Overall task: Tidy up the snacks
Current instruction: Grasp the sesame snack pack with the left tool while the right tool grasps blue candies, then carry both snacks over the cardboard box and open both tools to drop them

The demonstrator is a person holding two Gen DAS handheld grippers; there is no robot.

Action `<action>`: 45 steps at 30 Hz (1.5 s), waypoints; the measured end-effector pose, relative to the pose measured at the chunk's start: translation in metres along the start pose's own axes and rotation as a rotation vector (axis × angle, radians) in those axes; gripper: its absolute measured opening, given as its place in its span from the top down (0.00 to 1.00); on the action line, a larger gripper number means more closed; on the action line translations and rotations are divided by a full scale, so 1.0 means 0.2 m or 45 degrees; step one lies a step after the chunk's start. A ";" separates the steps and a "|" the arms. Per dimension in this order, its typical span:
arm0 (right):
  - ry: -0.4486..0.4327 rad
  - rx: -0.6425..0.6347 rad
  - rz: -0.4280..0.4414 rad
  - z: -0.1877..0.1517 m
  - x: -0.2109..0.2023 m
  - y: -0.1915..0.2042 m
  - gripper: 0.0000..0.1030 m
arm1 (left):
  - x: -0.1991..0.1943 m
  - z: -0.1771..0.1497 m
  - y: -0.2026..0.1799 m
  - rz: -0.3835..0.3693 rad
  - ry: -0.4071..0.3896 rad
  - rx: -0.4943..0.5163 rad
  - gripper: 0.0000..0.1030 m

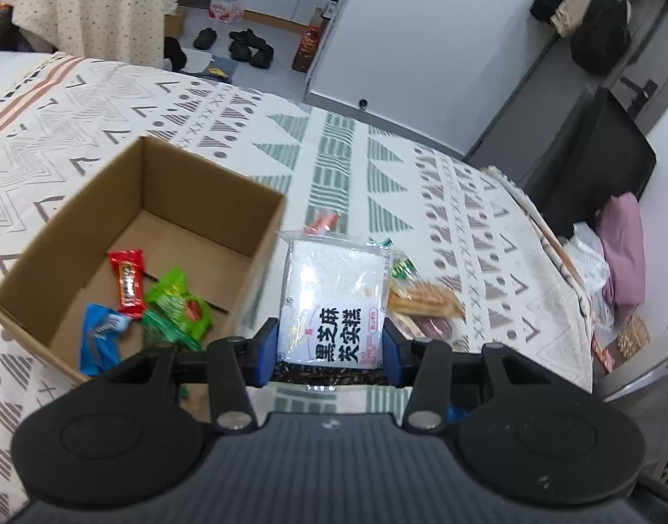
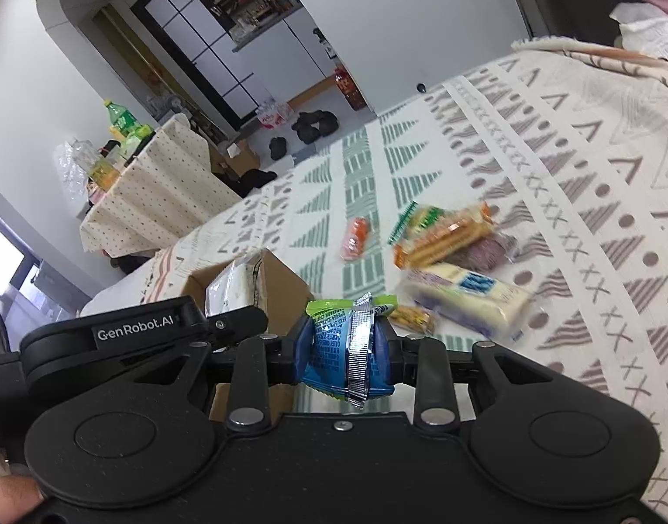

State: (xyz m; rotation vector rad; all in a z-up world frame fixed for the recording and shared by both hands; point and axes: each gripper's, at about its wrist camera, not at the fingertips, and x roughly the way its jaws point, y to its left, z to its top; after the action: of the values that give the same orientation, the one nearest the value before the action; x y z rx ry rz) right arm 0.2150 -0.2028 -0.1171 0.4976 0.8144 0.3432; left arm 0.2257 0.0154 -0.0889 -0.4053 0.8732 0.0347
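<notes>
On the patterned tablecloth (image 1: 229, 131) at far left we see an open brown cardboard box (image 1: 168, 201) holding a red wrapped candy (image 1: 126, 281), green snack packets (image 1: 177, 305) and a blue wrapper (image 1: 99, 337). Just right of the box, our left gripper (image 1: 329, 351) clamps a clear packet of white cake with black lettering (image 1: 334, 301). Further right, our right gripper (image 2: 343, 351) pinches a blue and green foil snack packet (image 2: 340, 345). Beyond it on the cloth lie an orange packet (image 2: 356, 238), a cracker pack in orange wrap (image 2: 447, 236), a purple snack (image 2: 491, 251) touching it, and a pale yellow packet with a blue label (image 2: 469, 299) nearer us.
</notes>
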 end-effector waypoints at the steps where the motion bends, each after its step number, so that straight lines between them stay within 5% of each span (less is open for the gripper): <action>1: -0.003 -0.006 0.006 0.01 0.01 0.02 0.71 | -0.01 0.01 0.02 0.004 -0.006 -0.011 0.55; 23: 0.030 -0.121 0.108 0.05 0.24 0.46 0.71 | -0.10 0.25 0.43 0.082 -0.120 -0.219 0.55; 45: 0.085 -0.117 0.132 0.08 0.51 0.59 0.71 | 0.03 0.30 0.67 0.142 -0.108 -0.407 0.51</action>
State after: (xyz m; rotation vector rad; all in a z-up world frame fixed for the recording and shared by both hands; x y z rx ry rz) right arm 0.2795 -0.0612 -0.1049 0.4454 0.8354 0.4927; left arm 0.2483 0.1596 -0.1032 -0.6489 0.8069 0.2952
